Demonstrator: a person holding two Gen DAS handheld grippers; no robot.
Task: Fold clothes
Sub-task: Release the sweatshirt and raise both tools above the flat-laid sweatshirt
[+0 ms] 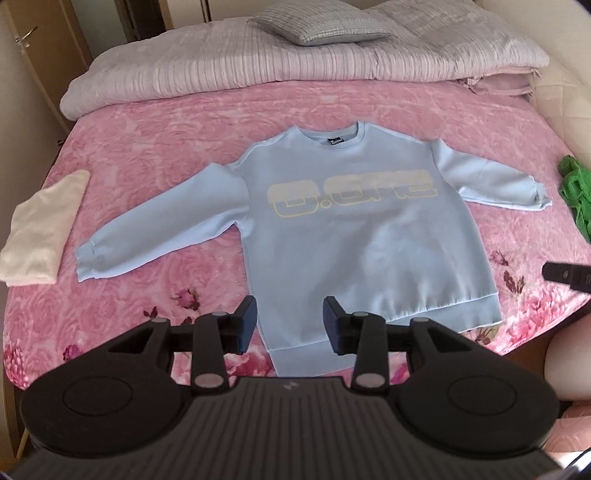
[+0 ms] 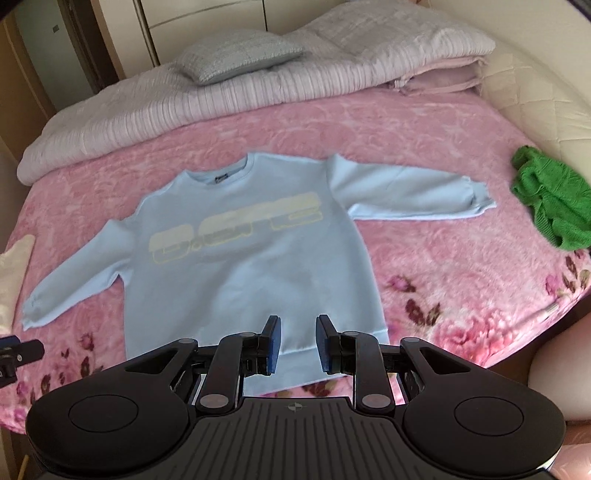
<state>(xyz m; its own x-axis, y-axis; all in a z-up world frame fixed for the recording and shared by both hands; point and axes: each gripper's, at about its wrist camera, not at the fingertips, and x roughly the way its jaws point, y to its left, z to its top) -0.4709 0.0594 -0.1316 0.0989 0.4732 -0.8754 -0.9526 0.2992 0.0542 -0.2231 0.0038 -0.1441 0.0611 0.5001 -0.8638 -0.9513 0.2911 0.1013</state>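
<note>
Both grippers hung clear above the foot of the bed, empty. The left gripper (image 1: pixel 290 323) had its blue-padded jaws spread wide with nothing between them; the right gripper (image 2: pixel 297 345) held its jaws apart more narrowly, also gripping nothing.

Straight ahead at twelve o'clock the light blue sweatshirt (image 1: pixel 354 229) lay face up and flat on the pink floral blanket (image 1: pixel 147 140), its ribbed hem nearest the jaws, sleeves stretched toward nine and three o'clock, a cream block-letter print across the chest.

The fabric looked thick and fleecy, so a pinch might have caught only the top layer and dragged the front away from the back, leaving a crooked fold. The plush blanket beneath seemed likely to be nipped along with the hem if the jaws dropped too deep.

At nine o'clock sat a folded white garment (image 1: pixel 37 236), soft and squared; a swung sleeve could have knocked it out of shape. At three o'clock a crumpled green knit (image 2: pixel 550 206) lay near the right cuff. At the far edge lay a ridged pale quilt (image 1: pixel 258 70) and a grey cushion (image 1: pixel 317 24).
</note>
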